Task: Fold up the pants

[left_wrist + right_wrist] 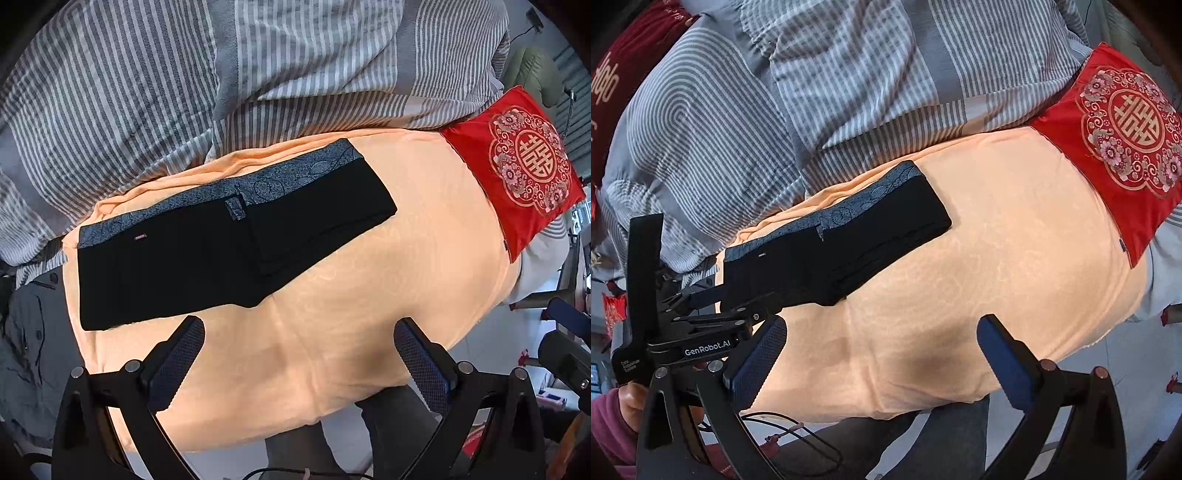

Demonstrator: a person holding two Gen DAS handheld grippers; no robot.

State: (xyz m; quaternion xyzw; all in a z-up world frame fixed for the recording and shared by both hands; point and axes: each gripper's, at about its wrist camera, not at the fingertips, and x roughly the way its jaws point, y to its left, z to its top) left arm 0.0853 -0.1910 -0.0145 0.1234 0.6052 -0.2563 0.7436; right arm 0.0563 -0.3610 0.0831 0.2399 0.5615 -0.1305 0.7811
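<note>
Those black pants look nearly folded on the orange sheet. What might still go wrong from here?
1. The black pants lie near the edge of the orange sheet; a careless tug could drag them off.
2. Both the left gripper and right gripper are open and holding nothing, so the next pinch may catch the sheet along with the pants.
3. The folded layers look uneven at one end, so another fold may come out crooked.
</note>
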